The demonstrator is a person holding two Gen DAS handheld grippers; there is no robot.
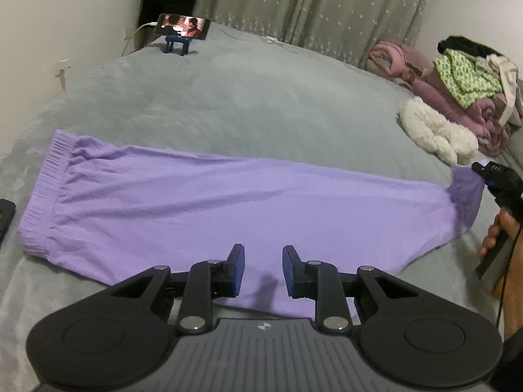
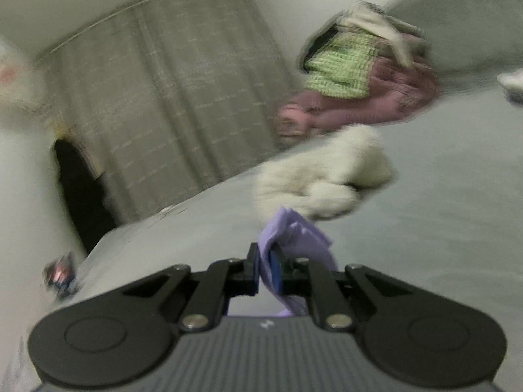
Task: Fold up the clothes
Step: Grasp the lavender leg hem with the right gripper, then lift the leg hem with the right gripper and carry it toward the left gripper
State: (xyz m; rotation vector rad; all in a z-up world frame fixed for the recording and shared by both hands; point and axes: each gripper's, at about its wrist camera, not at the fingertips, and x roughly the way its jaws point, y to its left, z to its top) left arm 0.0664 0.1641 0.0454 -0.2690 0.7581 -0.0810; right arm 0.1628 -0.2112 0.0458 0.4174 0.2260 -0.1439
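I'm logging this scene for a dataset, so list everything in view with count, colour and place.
pants: 1, lilac, flat across near bed, cuff end lifted
bed cover: 1, grey, under everything
fluffy garment: 1, white, right of pants
clothes pile: 1, pink, green, black, cream, far right
phone: 1, screen lit, on blue stand, far left
curtain: 1, grey, starred, behind bed
left gripper: black, open above pants
right gripper: black, shut on cuff
hand: 1, holding right gripper

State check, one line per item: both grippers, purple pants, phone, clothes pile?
left gripper: open, above the pants, holding nothing
right gripper: shut on pants cuff
purple pants: flat on bed, cuff end lifted
phone: on stand, screen lit
clothes pile: heaped, unfolded
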